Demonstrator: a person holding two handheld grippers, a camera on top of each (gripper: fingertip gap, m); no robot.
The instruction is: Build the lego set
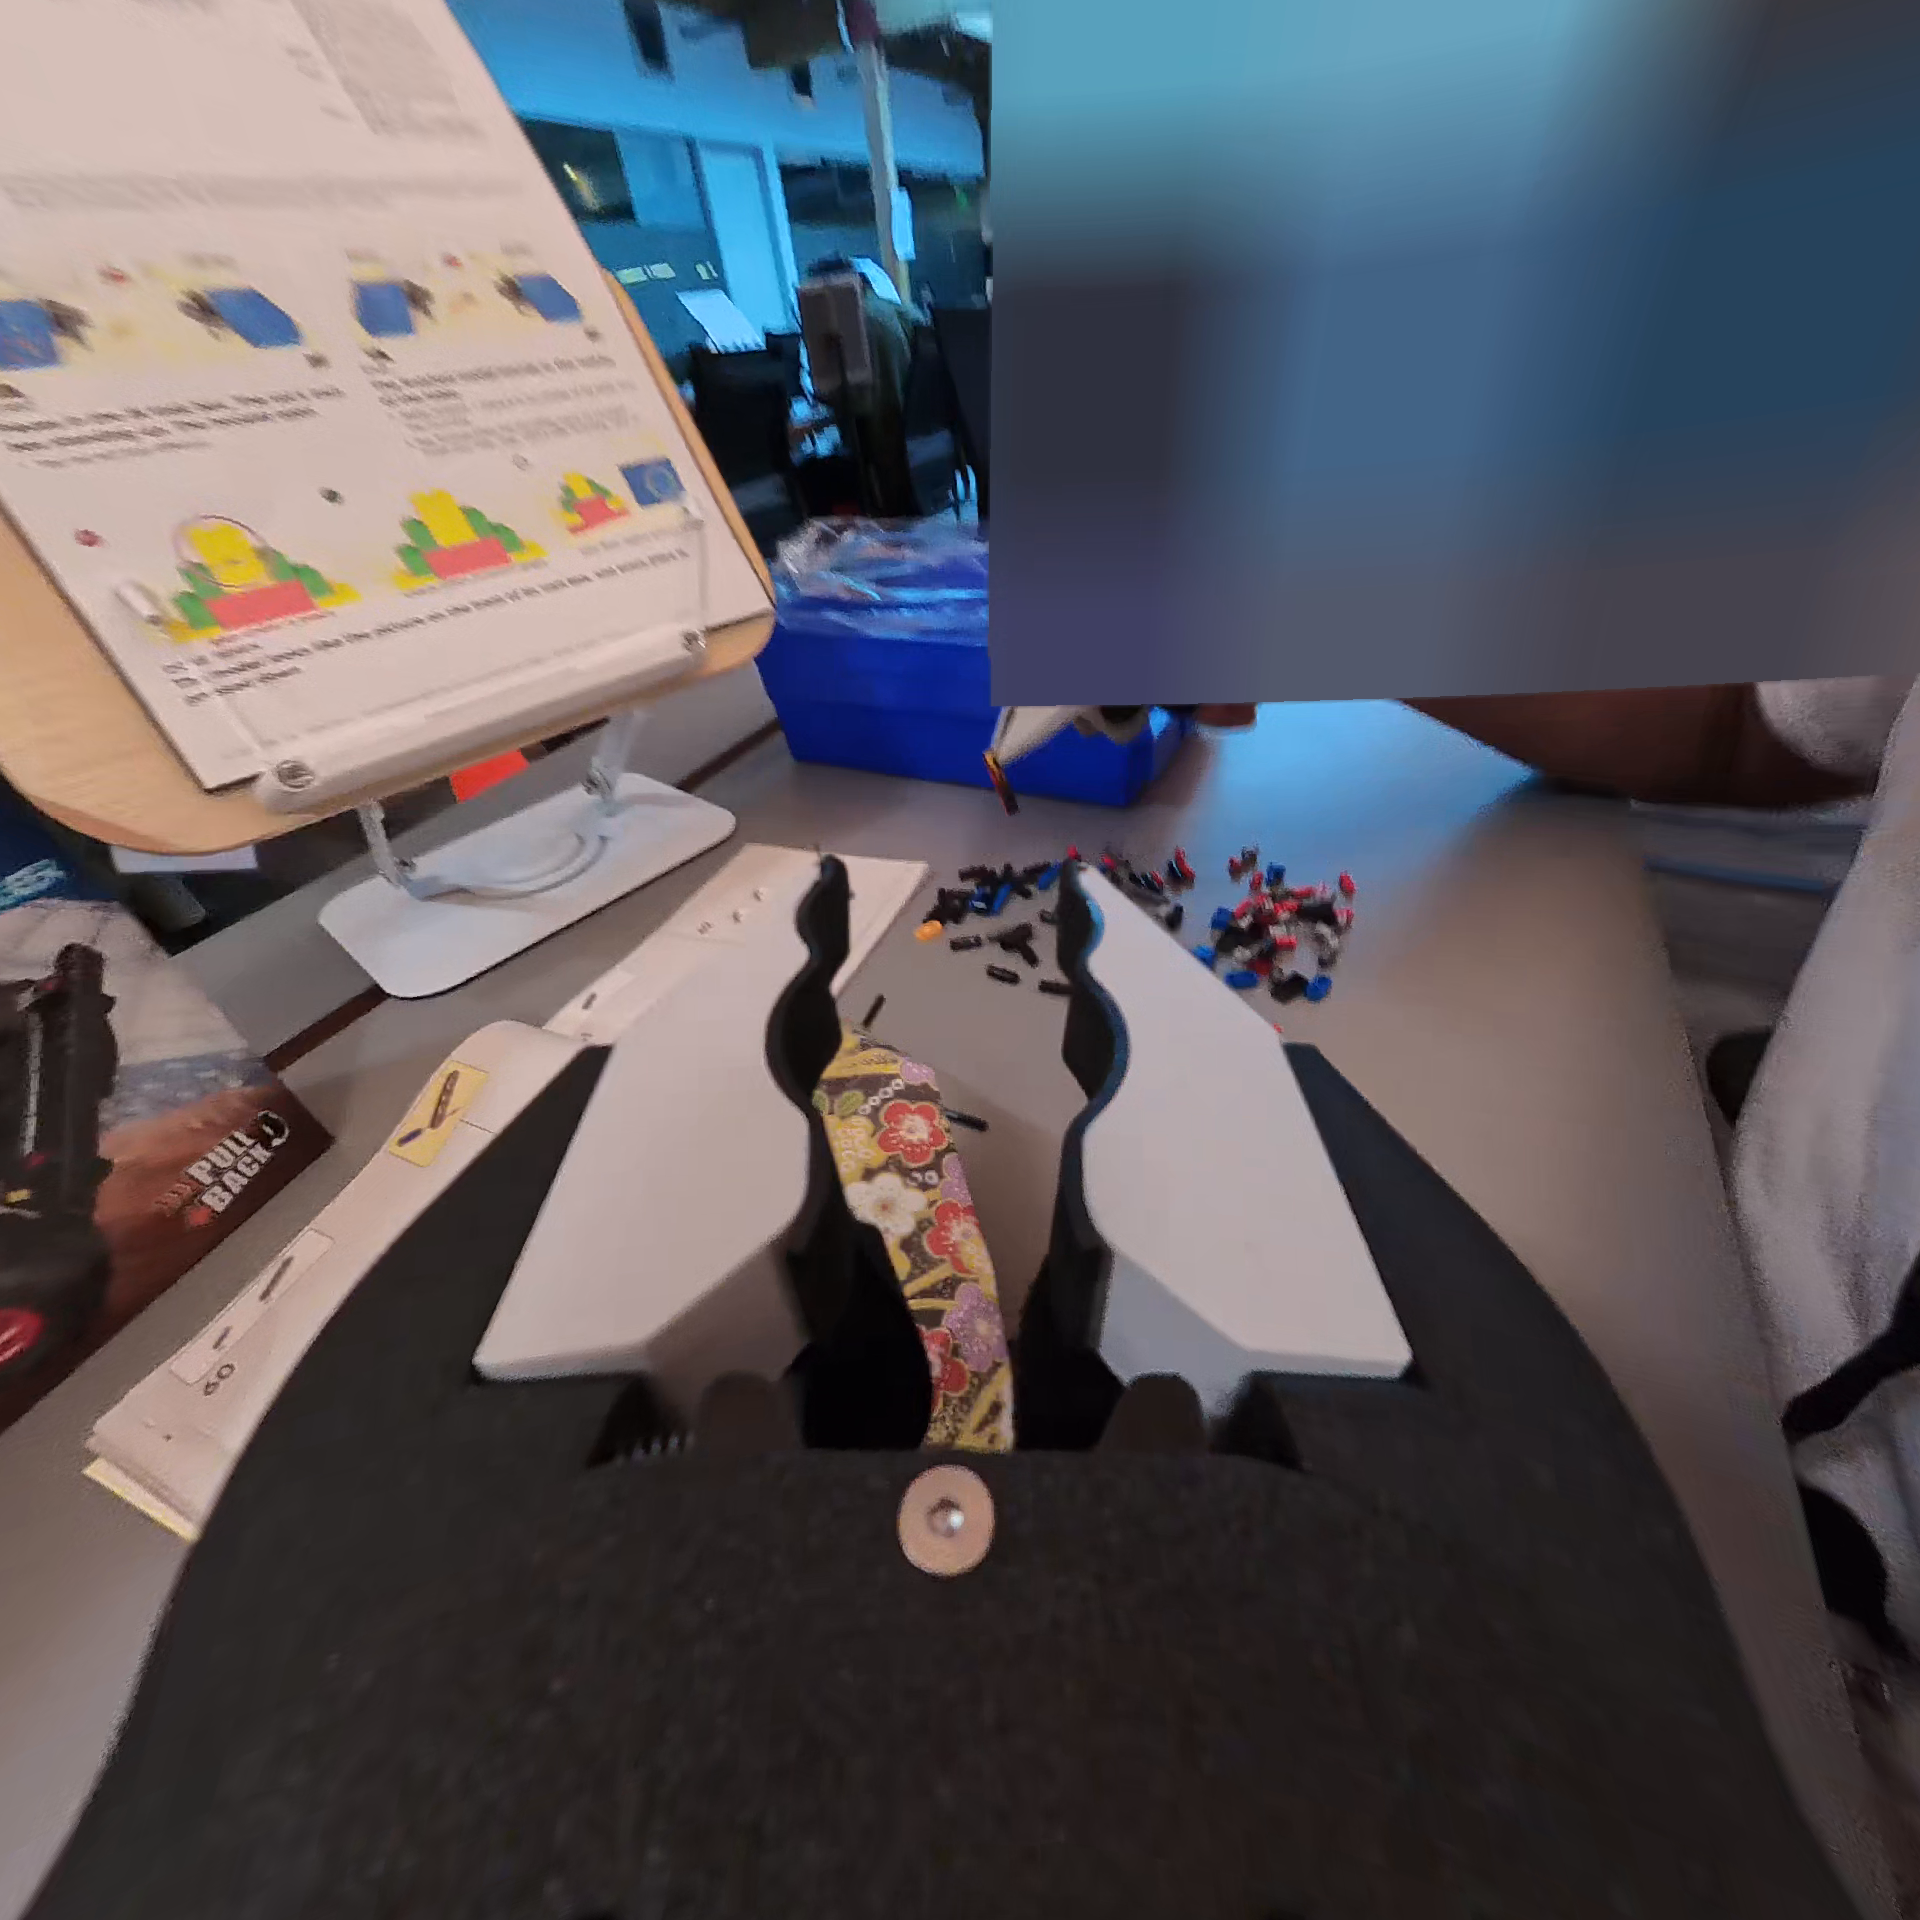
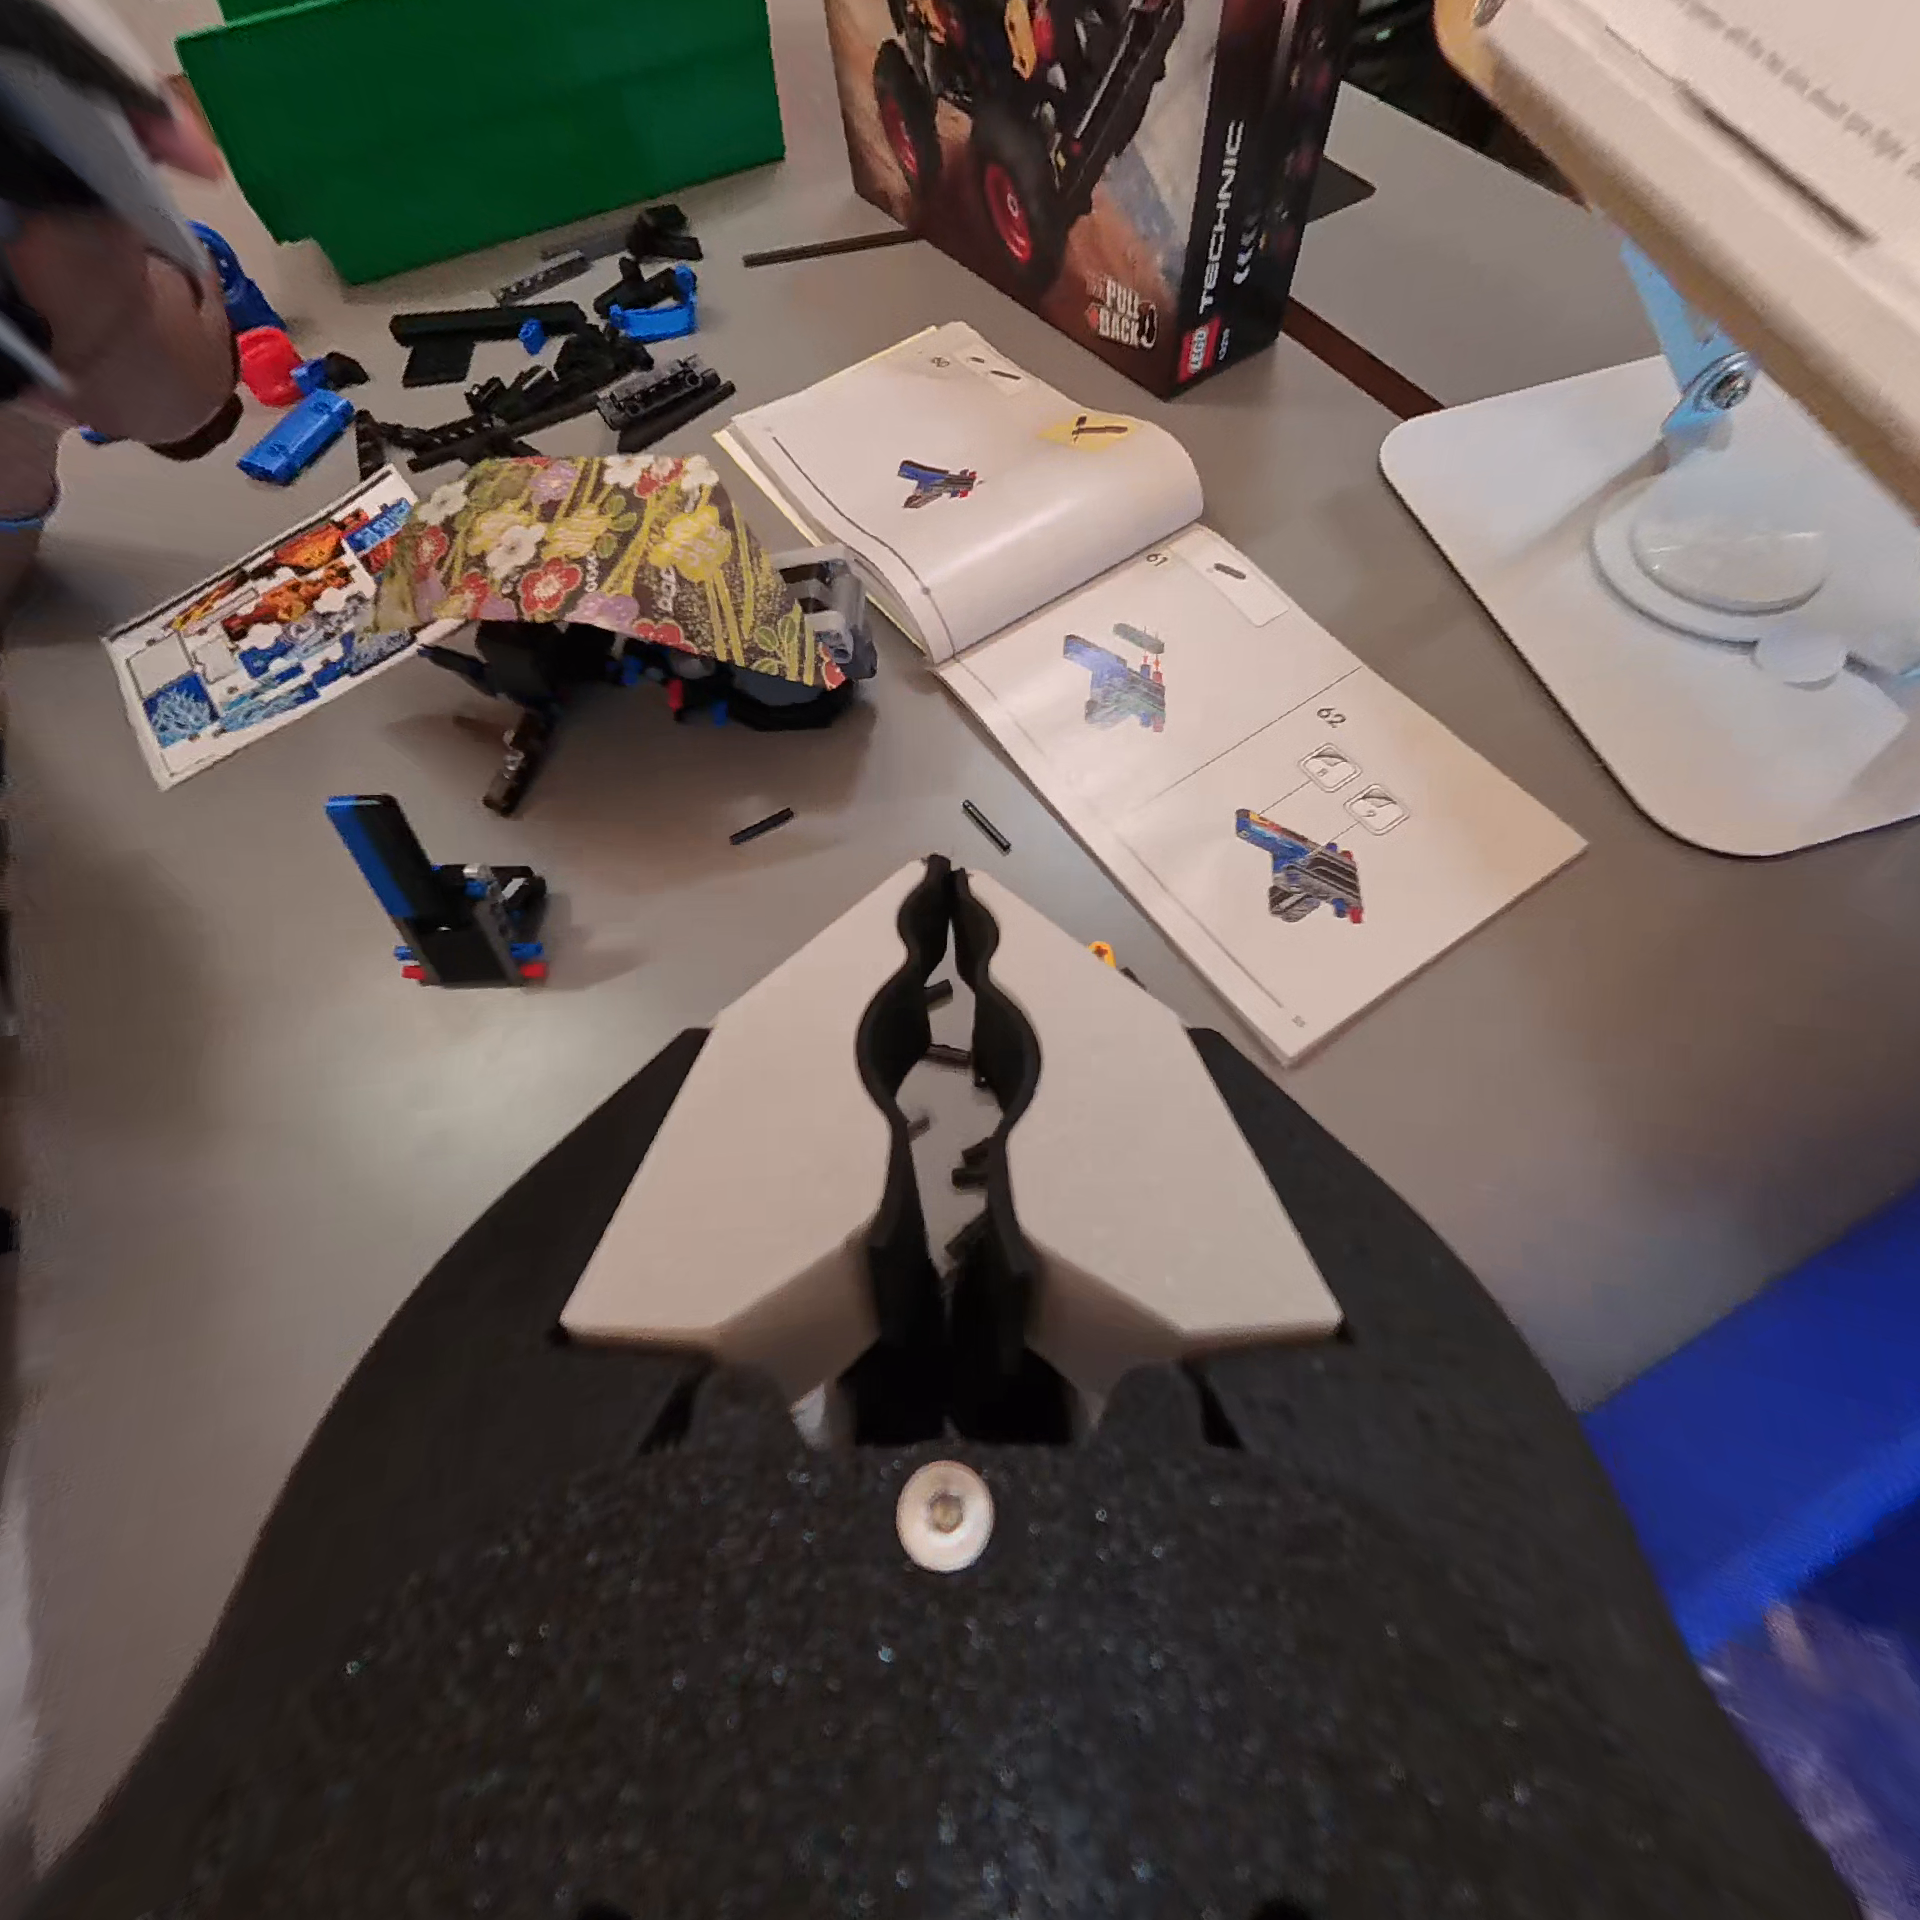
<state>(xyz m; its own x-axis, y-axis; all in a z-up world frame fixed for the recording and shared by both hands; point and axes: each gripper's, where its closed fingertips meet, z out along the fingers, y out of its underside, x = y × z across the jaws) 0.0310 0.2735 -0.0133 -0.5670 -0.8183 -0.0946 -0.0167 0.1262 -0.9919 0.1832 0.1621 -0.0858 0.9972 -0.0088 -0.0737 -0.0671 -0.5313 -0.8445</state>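
My left gripper [image 1: 951, 894] is open and empty, held over a floral patterned sheet [image 1: 914, 1195] that shows between its fingers. Beyond its tips lie a heap of small black pins [image 1: 997, 914] and a heap of red, blue and black pins [image 1: 1278, 935]. My right gripper [image 2: 945, 873] is shut, its tips meeting above the grey table; I cannot see anything held. Ahead of it the floral sheet [image 2: 603, 561] lies over a partly built black and blue model [image 2: 665, 686]. A small blue and black sub-assembly [image 2: 447, 904] stands to the left. An open instruction booklet [image 2: 1143, 727] lies to the right.
Loose black and blue parts [image 2: 561, 343], a sticker sheet [image 2: 260, 623], a green box [image 2: 478, 114] and the set's box [image 2: 1091, 156] are at the back. A stand's white base [image 2: 1662, 582] is on the right. A blue bin [image 1: 883, 675] stands beyond the pins. A person's hand [image 2: 104, 291] is at the left. The grippers' ends are close to 20 cm from one another.
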